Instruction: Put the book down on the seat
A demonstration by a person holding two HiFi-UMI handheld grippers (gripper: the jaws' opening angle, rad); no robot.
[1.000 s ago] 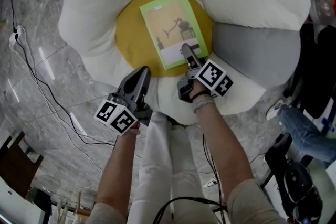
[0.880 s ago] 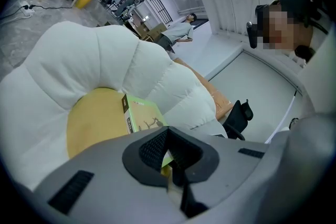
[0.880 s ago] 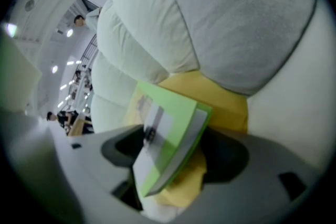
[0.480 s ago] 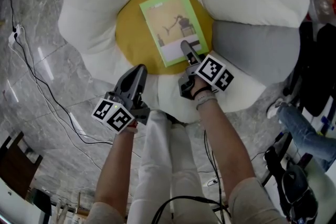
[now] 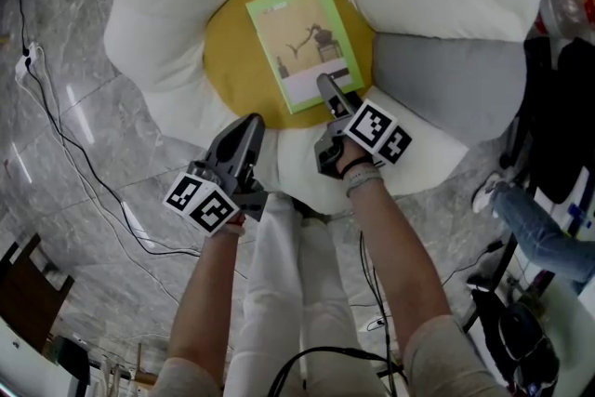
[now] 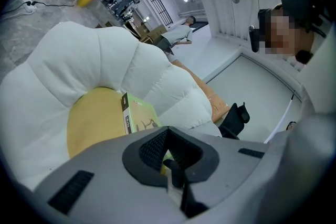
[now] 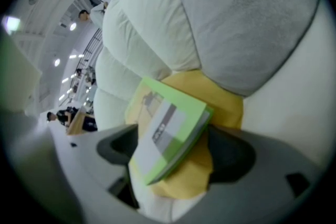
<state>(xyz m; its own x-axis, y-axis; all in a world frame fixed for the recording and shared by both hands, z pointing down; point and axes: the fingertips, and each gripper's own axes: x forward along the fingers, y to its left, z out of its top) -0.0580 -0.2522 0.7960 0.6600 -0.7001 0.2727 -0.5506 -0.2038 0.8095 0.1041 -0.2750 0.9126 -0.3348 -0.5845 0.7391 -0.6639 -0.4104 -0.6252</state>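
the green book (image 5: pixel 299 42) lies flat on the yellow middle of the flower-shaped seat (image 5: pixel 232 60). the right gripper (image 5: pixel 325 86) is at its near edge, jaws opening, the book's corner loose between them. the left gripper (image 5: pixel 247 131), pressed together and empty, hovers over the seat's front edge.

Nothing can be read for certain. The book (image 5: pixel 302 42) carries a small line of print near the top of its green cover, too small to make out. Its dark spine strip (image 6: pixel 125 113) bears pale lettering, and the grey band on the cover (image 7: pixel 167 126) bears a word, both blurred. The marker cubes (image 5: pixel 203 203) (image 5: pixel 379 132) show only black-and-white square patterns, no letters or digits.
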